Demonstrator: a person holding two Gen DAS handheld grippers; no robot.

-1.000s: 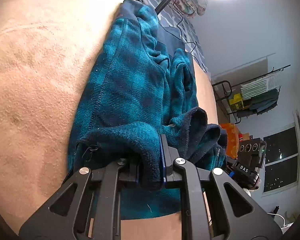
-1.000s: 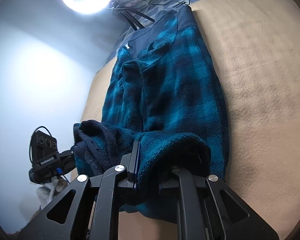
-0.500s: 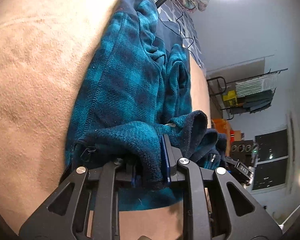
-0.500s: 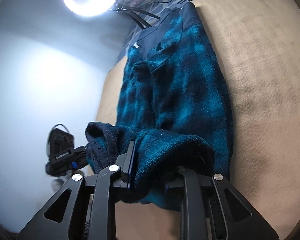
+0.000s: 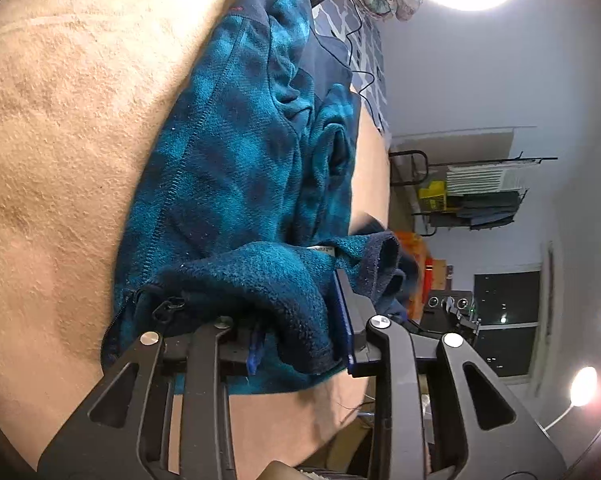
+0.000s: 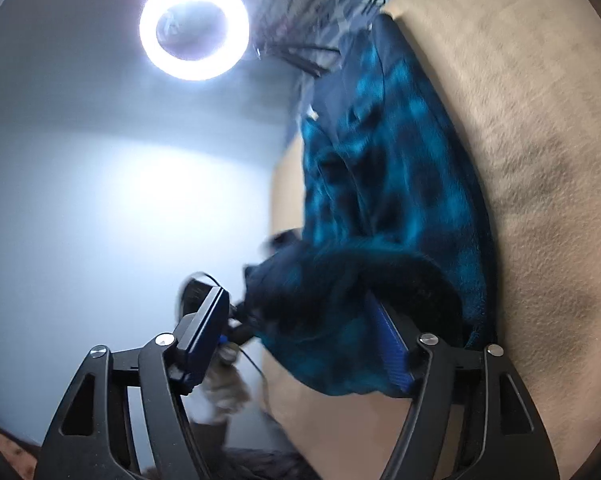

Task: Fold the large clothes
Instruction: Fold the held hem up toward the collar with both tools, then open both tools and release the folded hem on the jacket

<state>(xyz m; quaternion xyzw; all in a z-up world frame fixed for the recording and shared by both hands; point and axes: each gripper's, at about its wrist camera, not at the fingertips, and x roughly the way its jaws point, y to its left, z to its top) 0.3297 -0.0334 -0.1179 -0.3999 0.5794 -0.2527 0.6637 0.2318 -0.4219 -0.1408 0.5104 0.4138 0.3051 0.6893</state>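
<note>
A teal and navy plaid fleece jacket (image 5: 236, 168) lies lengthwise on a tan bed cover (image 5: 60, 120). My left gripper (image 5: 296, 332) is shut on the jacket's bunched near hem, which bulges up between the fingers. In the right wrist view the jacket (image 6: 388, 184) is blurred. My right gripper (image 6: 300, 332) is open, its jaws wide apart. The hem drapes over its right finger (image 6: 392, 340) only; the left finger (image 6: 204, 332) is bare.
A ring light (image 6: 194, 32) shines at the far end of the bed, with cables and a patterned blanket (image 5: 340, 20) behind it. A clothes rack (image 5: 472, 192) and a dark window (image 5: 504, 320) stand to the right. The other gripper's housing (image 5: 448, 308) shows beyond the hem.
My right gripper has opened and let go of the hem, and its view has swung with blur. My left gripper keeps its hold and has shifted slightly.
</note>
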